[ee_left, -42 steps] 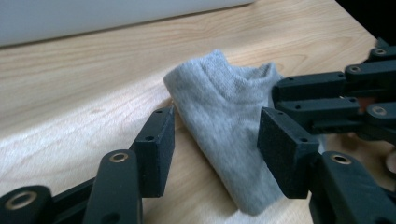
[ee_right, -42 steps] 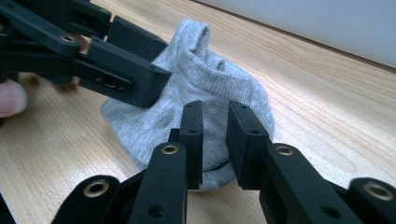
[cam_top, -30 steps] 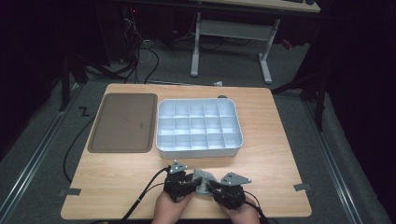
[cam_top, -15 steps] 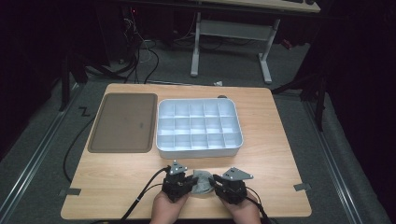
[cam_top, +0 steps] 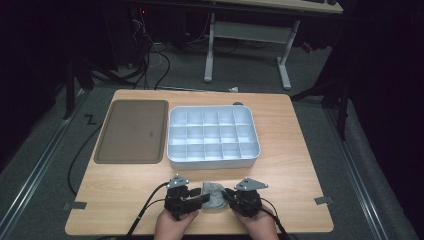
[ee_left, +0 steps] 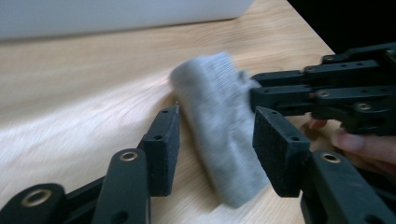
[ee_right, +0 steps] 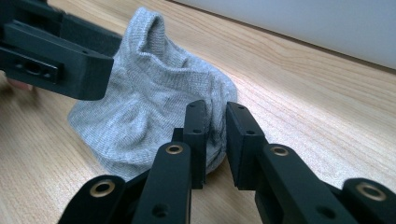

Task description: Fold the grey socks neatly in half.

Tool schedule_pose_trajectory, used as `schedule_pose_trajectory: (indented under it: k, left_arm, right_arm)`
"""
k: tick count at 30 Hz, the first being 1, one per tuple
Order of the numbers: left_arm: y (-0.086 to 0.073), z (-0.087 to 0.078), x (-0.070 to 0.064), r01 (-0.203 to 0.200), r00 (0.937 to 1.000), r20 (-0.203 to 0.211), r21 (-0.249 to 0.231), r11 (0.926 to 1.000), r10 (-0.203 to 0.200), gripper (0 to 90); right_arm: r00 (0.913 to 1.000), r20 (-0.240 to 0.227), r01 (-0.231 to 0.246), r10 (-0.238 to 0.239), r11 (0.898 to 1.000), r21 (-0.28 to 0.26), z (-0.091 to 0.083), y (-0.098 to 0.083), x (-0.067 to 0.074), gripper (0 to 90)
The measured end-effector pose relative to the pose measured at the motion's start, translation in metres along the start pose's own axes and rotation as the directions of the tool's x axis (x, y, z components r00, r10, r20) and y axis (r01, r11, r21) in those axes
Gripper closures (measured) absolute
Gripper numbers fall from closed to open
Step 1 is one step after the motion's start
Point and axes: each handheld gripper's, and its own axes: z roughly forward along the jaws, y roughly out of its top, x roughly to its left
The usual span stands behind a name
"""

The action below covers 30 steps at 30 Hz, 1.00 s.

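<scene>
At the far left of the high view we see the brown tray (cam_top: 131, 131) lying flat on the table (cam_top: 295, 165), and just beside it, to its right, the white divided box (cam_top: 214, 136); neither has shifted since the earlier frames.

Along the near edge, moving rightward, comes the left gripper (cam_top: 198, 198) in the person's left hand (cam_top: 172, 226). Its jaws have just been opening: they now stand wide, one on each side of the grey sock (cam_top: 214, 195), with a clear gap at the left pad (ee_left: 164, 140) (the right pad sits so close to the cloth that we cannot tell whether it touches). Half a second ago this gripper sat pressed in against the sock; it now lies a little further left.

The sock rests bunched on the table between the two grippers, in front of the box and apart from it. Compared with a second ago it looks more stretched out sideways.

The right gripper (cam_top: 227, 194) has hardly moved. Its jaws have just been closing, and in the right gripper view they (ee_right: 215, 140) stand nearly together, pinching a fold at the sock's (ee_right: 149, 112) edge.
</scene>
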Motion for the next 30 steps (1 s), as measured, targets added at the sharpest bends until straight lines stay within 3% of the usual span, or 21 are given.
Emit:
schedule_pose_trajectory:
  k: [2,6,9,11,16,20,26,29,30]
  left_arm:
    - [-0.002,0.004,0.001,0.014,0.9999,-0.004,0.02,0.9997,-0.014,52.0]
    - [0.001,0.011,-0.004,0.006,0.9999,-0.011,0.045,0.999,-0.005,58.1]
    - [0.002,0.015,-0.009,-0.024,0.999,-0.036,0.052,0.9984,0.025,69.7]
    - [0.004,0.013,-0.012,-0.037,0.9982,-0.046,0.028,0.9989,0.038,79.1]
    - [0.01,0.008,-0.024,-0.061,0.9977,-0.027,0.01,0.9981,0.062,79.1]
    - [0.011,0.006,-0.031,-0.069,0.9976,0.002,-0.002,0.9976,0.069,72.1]
    - [0.012,0.006,-0.034,-0.082,0.9966,0.01,-0.013,0.9966,0.082,71.6]
    - [0.014,0.009,-0.037,-0.107,0.9942,-0.013,-0.013,0.9941,0.107,74.0]
    - [0.015,0.012,-0.038,-0.131,0.9908,-0.036,-0.009,0.9914,0.13,75.1]
  right_arm:
    - [1.0,0.001,0.002,-0.002,1.0,-0.002,0.0,0.0,0.0,79.6]
    - [1.0,0.001,-0.004,0.004,1.0,-0.005,0.0,-0.001,0.0,79.7]
    - [1.0,0.008,0.0,0.0,1.0,-0.004,0.0,-0.001,0.001,79.8]
    - [0.9998,0.015,0.016,-0.016,1.0,-0.003,-0.001,-0.001,0.002,79.9]
    - [0.9986,0.036,0.038,-0.038,0.999,0.003,0.0,-0.001,0.006,80.3]
    - [0.9986,0.038,0.038,-0.038,0.999,0.005,0.0,0.0,0.006,80.4]
    - [0.9985,0.042,0.036,-0.036,0.999,0.005,0.0,0.0,0.007,80.4]
    - [0.9986,0.04,0.033,-0.033,0.999,0.002,0.001,0.0,0.007,80.5]
    - [0.9987,0.04,0.031,-0.031,1.0,0.002,0.001,0.0,0.007,80.5]
